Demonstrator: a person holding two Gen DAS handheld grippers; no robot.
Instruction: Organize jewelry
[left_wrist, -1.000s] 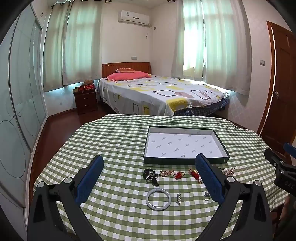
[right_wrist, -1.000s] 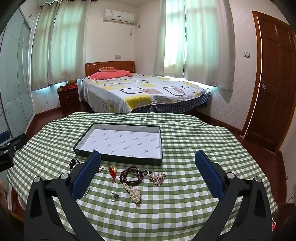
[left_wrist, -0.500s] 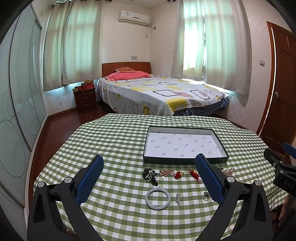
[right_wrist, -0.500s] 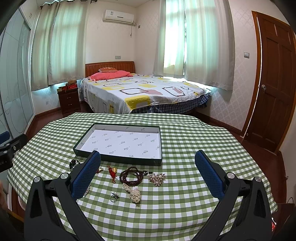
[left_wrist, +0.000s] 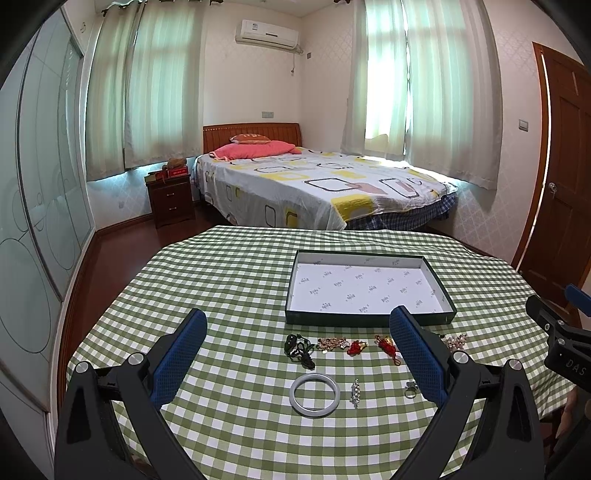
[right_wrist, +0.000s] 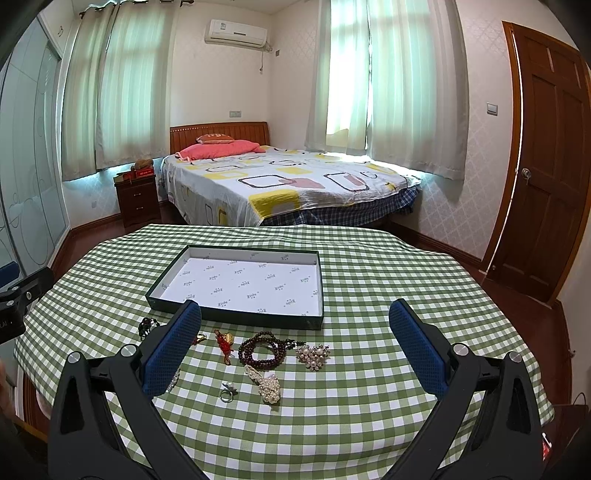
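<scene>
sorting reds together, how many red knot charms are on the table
2: one red charm in front of the tray's middle, another just right of it by the left tool's right finger. More may be hidden.

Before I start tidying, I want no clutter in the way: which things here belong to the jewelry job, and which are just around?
For the job:
tray
white bangle
dark bead bracelet
pearl brooch
pearl clip
ring
red knot charm

Just around:
bed
nightstand
door
</scene>
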